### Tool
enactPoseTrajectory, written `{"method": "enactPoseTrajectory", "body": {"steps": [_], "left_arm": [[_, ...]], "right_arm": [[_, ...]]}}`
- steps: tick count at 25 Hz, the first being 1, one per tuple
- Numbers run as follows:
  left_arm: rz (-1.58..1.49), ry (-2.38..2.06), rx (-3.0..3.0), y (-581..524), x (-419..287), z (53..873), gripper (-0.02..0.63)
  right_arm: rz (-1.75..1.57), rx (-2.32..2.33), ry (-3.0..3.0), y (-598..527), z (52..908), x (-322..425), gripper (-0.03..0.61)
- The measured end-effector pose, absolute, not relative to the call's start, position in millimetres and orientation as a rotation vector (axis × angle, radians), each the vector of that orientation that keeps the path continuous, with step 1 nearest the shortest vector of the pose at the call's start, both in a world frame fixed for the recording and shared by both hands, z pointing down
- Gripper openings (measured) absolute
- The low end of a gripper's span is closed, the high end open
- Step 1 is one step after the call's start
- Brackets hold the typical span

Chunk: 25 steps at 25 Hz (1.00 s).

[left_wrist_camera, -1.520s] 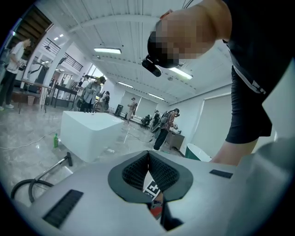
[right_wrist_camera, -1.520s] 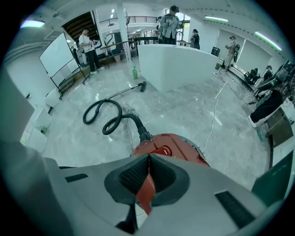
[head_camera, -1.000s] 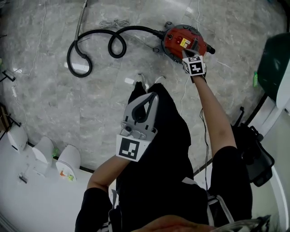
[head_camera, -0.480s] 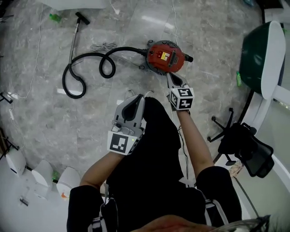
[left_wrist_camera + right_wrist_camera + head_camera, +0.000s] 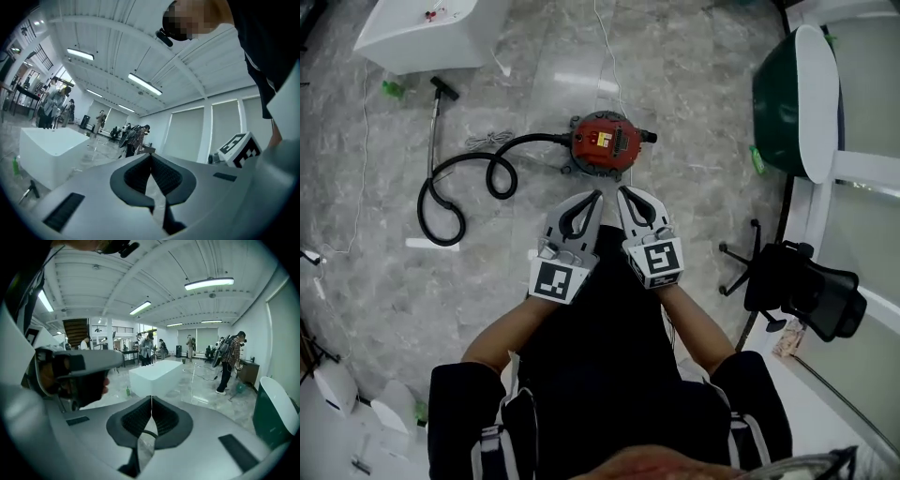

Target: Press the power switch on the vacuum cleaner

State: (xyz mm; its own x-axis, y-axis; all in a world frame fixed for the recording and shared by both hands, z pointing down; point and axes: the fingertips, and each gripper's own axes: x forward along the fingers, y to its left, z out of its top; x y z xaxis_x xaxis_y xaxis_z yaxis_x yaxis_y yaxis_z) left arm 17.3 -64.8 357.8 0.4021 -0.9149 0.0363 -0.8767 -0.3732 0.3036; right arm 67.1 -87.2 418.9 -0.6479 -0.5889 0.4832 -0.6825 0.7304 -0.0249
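Below, in the head view, the red vacuum cleaner (image 5: 606, 145) sits on the floor (image 5: 703, 112) just beyond my left gripper (image 5: 596, 197) and right gripper (image 5: 622, 192), both clear of it. The left gripper view shows my jaws pressed together, empty; the right gripper view, likewise.

You hold your left gripper (image 5: 596, 197) and right gripper (image 5: 623, 193) side by side in front of your body, tips pointing far, each with jaws together and empty.

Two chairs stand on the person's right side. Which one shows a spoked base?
The black office chair, lower in the head view: its spoked legs splay over the floor. The green chair shows none.
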Motion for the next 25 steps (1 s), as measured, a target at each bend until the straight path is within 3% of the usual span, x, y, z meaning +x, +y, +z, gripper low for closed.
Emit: {"method": "enactPoseTrajectory", "body": {"steps": [15, 25], "left_arm": [[-0.285, -1.53, 2.542, -53.7, 52.0, 280.5, 0.02], [-0.264, -1.458, 2.806, -36.2, 104.4, 235.7, 0.02]], "right_arm": [[0.24, 1.304, -2.655, -56.6, 334.8, 101.8, 0.018], [-0.027, 1.5, -2.834, -37.8, 246.5, 145.2, 0.018]]}}
